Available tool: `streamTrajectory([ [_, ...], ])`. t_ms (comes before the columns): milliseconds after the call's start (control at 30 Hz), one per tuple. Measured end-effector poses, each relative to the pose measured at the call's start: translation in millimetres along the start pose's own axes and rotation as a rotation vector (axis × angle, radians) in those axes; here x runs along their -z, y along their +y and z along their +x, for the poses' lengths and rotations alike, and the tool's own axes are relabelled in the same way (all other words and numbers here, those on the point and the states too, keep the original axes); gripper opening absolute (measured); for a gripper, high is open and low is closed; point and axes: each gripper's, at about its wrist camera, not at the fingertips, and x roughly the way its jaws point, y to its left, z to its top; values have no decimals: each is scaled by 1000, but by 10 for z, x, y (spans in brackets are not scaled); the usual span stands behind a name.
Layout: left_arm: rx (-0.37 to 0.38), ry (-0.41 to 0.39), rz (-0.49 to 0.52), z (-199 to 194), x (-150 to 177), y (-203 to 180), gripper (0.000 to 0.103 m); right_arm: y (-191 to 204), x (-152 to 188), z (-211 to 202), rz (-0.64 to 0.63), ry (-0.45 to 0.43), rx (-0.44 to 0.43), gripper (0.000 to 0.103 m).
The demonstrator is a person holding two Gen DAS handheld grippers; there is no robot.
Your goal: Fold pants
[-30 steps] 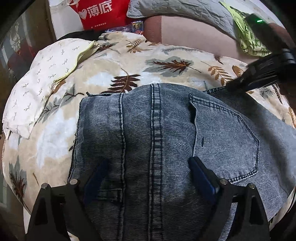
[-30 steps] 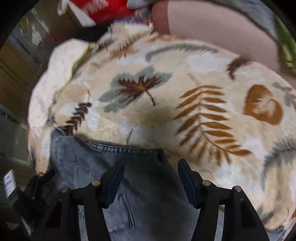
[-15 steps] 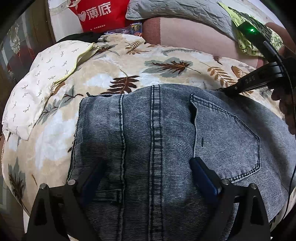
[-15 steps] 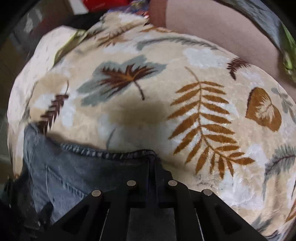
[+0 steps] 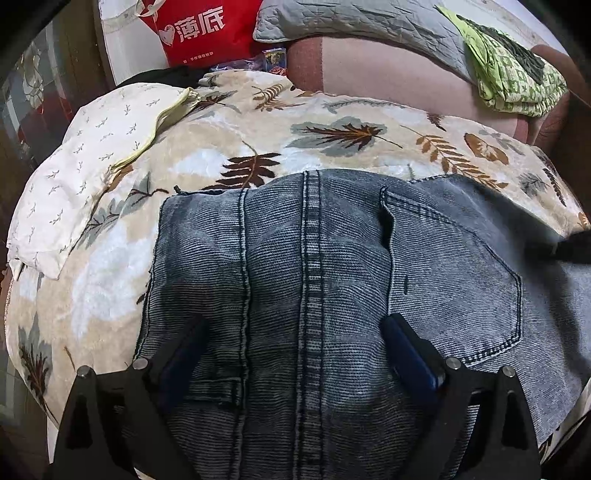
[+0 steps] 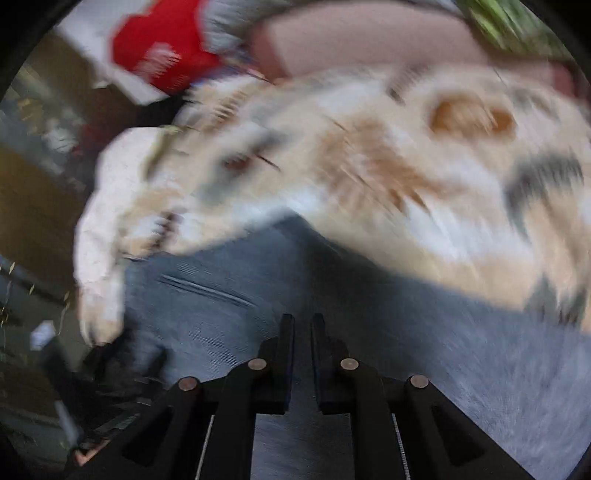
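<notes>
Grey-blue denim pants (image 5: 314, 266) lie flat, seat side up, on a leaf-patterned blanket (image 5: 332, 122). My left gripper (image 5: 295, 339) is open, its fingers resting on the denim on either side of the centre seam, left of the back pocket (image 5: 454, 280). In the blurred right wrist view, my right gripper (image 6: 302, 325) has its jaws nearly together with a narrow gap, above the pants (image 6: 221, 314). I cannot see any cloth between them. A dark piece of the right gripper shows at the right edge of the left wrist view (image 5: 576, 245).
A white pillow (image 5: 85, 162) lies at the blanket's left. A red bag (image 5: 199, 29), a grey quilt (image 5: 362, 22) and a green cloth (image 5: 513, 77) lie behind, on a pink-brown sofa back (image 5: 388, 74). The blanket's edge drops off at left.
The right gripper was open, shut at the far hem of the pants, and has now swung fast over the denim, jaws slightly apart. The left gripper has stayed put.
</notes>
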Motion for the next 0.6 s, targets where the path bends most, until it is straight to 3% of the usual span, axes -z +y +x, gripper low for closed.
streamTrajectory([
  [67,-4,-2,5,-1,-1,-3,97,-266,61,-11,113,-12,-126,11],
  [267,-6,7,0,3,-19,-2,97,-576,500,-795,145,-176,-218,11],
  [400,-9,12,-3,21,-25,-2,97,-1185,1056,-1192,299,-228,-211,11],
  [533,-22,27,-10,18,-37,-10,98,-2129,1564,-1402,559,-227,-77,13],
  [567,-25,32,-11,20,-43,-15,98,-2320,1648,-1423,634,-224,-87,13],
  [600,-33,43,-10,20,-61,-26,98,-2448,1710,-1465,676,-243,-180,13],
])
